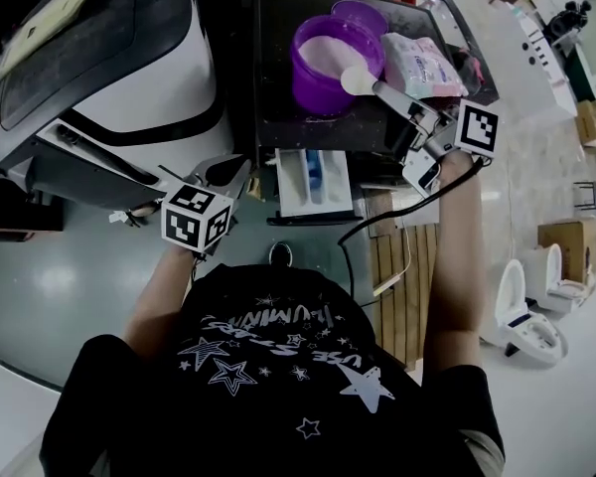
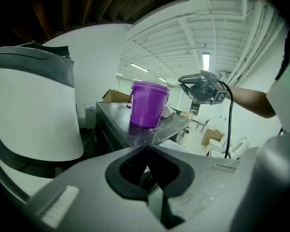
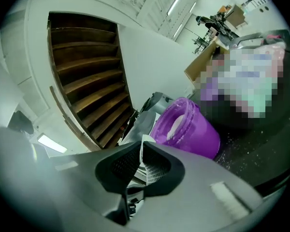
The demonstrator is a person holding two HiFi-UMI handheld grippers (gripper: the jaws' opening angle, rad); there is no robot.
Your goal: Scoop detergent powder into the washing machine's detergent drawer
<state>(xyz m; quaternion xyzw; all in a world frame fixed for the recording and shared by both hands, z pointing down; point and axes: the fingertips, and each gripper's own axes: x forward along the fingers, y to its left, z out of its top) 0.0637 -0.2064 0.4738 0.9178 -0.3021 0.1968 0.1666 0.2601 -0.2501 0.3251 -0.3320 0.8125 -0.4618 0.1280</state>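
Purple tub [image 1: 323, 63]: my right gripper [image 3: 141, 146] clamps the scoop [image 1: 358, 79] over it, left gripper [image 2: 146, 150] clenched empty, drawer [image 1: 313, 182] apparently still unfilled.

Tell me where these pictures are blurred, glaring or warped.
Head view: sharp, edges bent by the lens, soft glare on the floor. Left gripper view: heavy fisheye, ceiling lamp blown out, left claw blurred. Right gripper view: dark corners, mosaic patch upper right, tub soft.

A white toilet [image 1: 528, 316] stands near a cardboard box [image 1: 566, 248] and wooden slats [image 1: 402, 276].
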